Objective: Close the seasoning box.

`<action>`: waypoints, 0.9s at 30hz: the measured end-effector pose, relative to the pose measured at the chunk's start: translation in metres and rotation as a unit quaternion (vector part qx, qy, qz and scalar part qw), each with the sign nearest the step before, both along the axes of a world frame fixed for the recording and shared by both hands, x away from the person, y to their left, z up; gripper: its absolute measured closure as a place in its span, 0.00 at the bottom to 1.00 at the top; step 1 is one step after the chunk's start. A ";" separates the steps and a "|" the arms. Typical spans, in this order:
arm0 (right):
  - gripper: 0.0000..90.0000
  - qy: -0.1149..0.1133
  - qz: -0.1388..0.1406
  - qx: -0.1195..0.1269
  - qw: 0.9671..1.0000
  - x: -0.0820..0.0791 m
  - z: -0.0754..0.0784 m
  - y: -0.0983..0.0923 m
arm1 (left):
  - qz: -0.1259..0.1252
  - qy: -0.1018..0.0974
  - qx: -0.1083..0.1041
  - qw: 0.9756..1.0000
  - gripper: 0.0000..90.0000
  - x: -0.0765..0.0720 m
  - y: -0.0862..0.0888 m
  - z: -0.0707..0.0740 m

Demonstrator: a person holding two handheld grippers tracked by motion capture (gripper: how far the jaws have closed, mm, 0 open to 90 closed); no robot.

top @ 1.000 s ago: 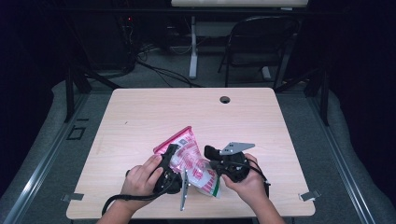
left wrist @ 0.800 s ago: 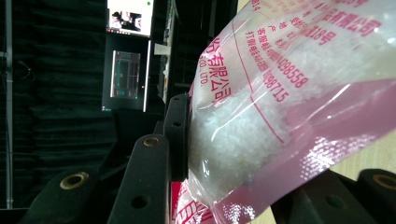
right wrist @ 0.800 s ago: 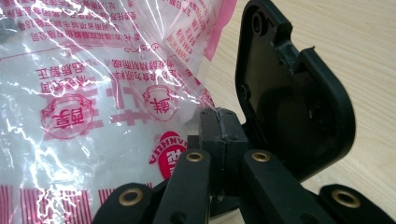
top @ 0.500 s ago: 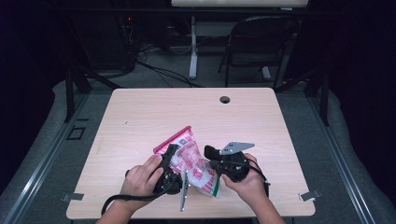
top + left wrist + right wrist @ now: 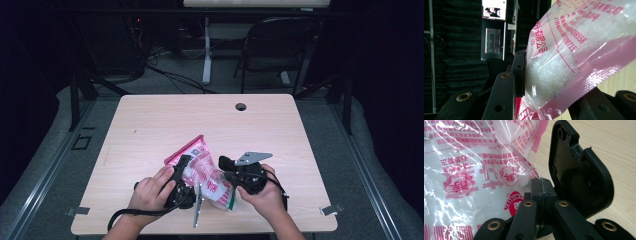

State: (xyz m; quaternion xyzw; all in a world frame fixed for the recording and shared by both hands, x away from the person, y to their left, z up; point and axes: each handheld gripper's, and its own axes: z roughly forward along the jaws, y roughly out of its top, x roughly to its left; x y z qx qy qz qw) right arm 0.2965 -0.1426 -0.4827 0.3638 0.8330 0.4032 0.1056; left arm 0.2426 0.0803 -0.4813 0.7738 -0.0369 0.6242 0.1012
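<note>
nothing has shifted over the last second: both hands sit where they were and the bag (image 5: 205, 172) lies in the same slanted pose as in the earlier high views, so i'd judge this a steady hold rather than a move, perhaps a pause before pulling or opening it.

the bag, clear plastic with pink print and white grains inside, lies near the front edge of the tabletop (image 5: 150, 125), between the two hands. the left gripper (image 5: 181, 175) has its fingers partly apart and closed around the bag's bulging body; in the left gripper view the pouch (image 5: 574, 60) is pressed against one finger (image 5: 520, 72) and fills the gap to the other. the right gripper (image 5: 231, 167) has its fingers (image 5: 541, 188) brought fully together, and in the right gripper view they meet right at the film's edge (image 5: 481, 170); it looks like they pinch a thin fold of it, though the pinch itself is hard to make out.

one pink corner sticks out past the left fingers toward the middle of the tabletop.
</note>
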 end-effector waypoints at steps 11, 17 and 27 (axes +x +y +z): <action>1.00 0.000 0.002 0.001 1.000 0.000 0.001 0.001 | -0.001 -0.003 0.003 1.000 0.77 -0.001 0.000 0.001; 1.00 0.001 0.004 0.000 1.000 0.001 0.001 0.000 | -0.002 -0.004 0.004 1.000 0.77 -0.001 0.000 0.002; 1.00 -0.003 0.004 0.000 1.000 0.000 0.002 0.000 | -0.002 -0.004 0.014 1.000 0.78 -0.002 0.000 0.005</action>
